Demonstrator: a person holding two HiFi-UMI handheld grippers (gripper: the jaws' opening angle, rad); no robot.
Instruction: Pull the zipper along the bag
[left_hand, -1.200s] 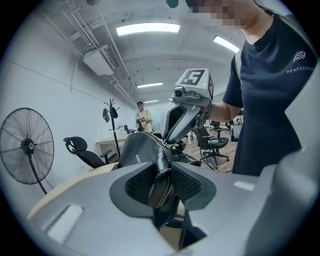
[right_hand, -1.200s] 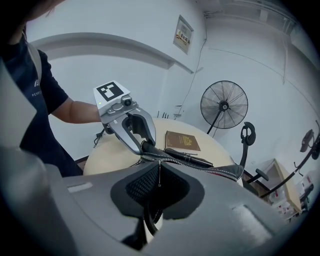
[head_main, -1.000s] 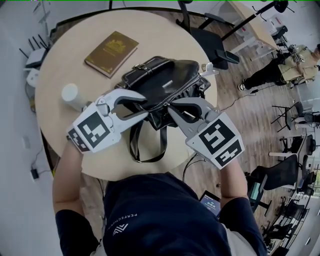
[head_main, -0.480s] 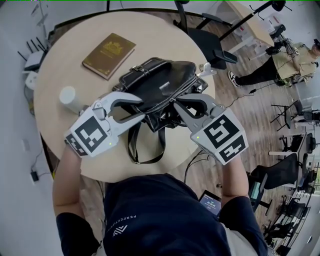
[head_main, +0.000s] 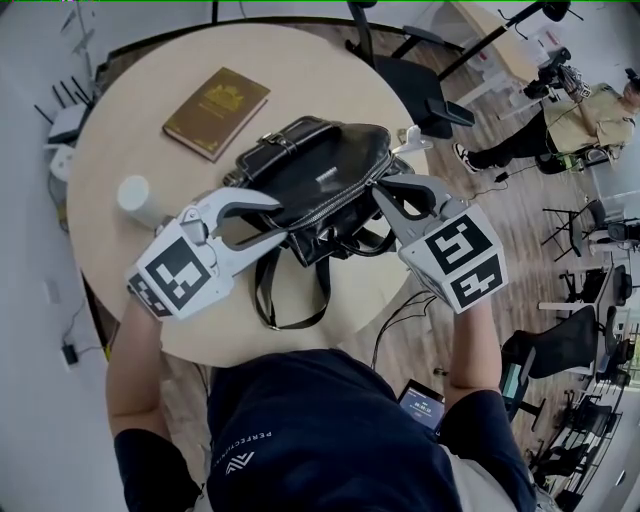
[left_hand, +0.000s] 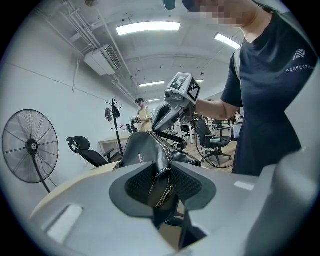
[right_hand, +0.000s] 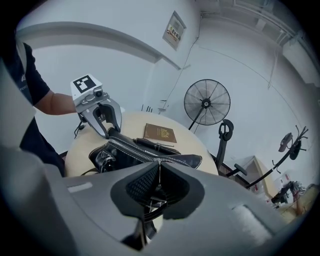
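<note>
Black bag (head_main: 315, 170) sits mid-table on a round wooden table (head_main: 120, 130), lying on its side, with its strap (head_main: 290, 295) looped toward the person. A brown book (head_main: 217, 99) lies beyond the bag, well apart, and a white cylinder (head_main: 137, 195) stands just beside the left tongs (head_main: 283, 218); neither blocks the bag. An office chair (head_main: 415, 75) stands behind the table and a fan (right_hand: 207, 102) by the wall. The left tongs pinch a stitched leather fold at the bag's near end. The right tongs (head_main: 384, 190) are pressed together on the zipper pull (right_hand: 159, 172), which looks thin and is hard to make out. In the head view the tongs cover both gripped spots. The zipper (right_hand: 132, 149) runs along the bag's long axis, lower left to upper right in the head view, from tongs to tongs.
</note>
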